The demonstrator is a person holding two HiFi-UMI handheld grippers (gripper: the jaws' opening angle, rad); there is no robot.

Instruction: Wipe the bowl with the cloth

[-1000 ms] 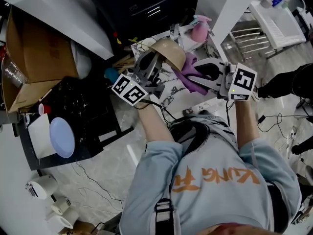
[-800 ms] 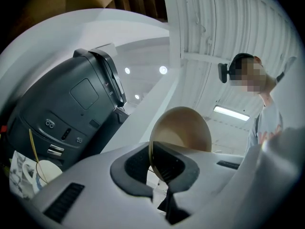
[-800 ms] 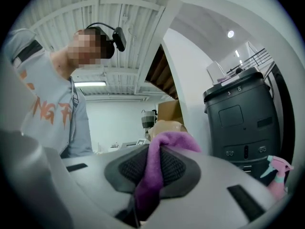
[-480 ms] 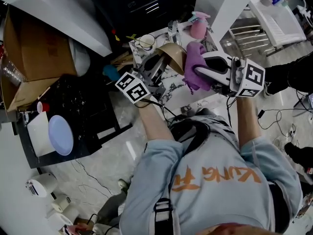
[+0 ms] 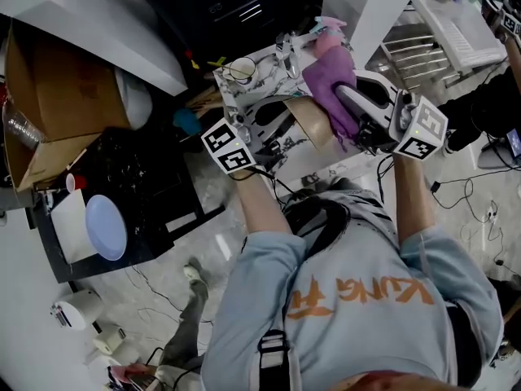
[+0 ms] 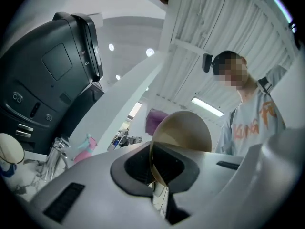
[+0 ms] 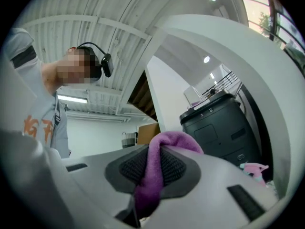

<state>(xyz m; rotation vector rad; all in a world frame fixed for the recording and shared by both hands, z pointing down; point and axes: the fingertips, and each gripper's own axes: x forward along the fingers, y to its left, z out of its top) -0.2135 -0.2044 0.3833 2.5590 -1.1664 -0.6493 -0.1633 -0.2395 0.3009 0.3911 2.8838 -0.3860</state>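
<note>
In the head view a tan bowl (image 5: 313, 122) is held in the air on its side above the table's near edge. My left gripper (image 5: 275, 119) is shut on its rim. In the left gripper view the bowl (image 6: 187, 130) stands on edge, its rim pinched between the dark pads of the left gripper (image 6: 155, 170). A purple cloth (image 5: 330, 86) lies against the bowl's upper side, and my right gripper (image 5: 352, 103) is shut on it. The right gripper view shows the cloth (image 7: 164, 159) bunched between the pads of the right gripper (image 7: 152, 170). Past the bowl's edge a bit of cloth (image 6: 155, 120) peeks out.
A marble-patterned table (image 5: 269, 59) beyond the bowl carries a white cup (image 5: 242, 70), metal utensils and a pink bottle (image 5: 330, 37). A black printer (image 6: 52, 80) stands to the left. A cardboard box (image 5: 57, 88), a blue plate (image 5: 106, 226) and a white rack (image 5: 460, 23) lie farther off.
The bowl has swung down and right in the head view while the cloth went from below-right of it up to its upper side. Both grippers kept their grips.
</note>
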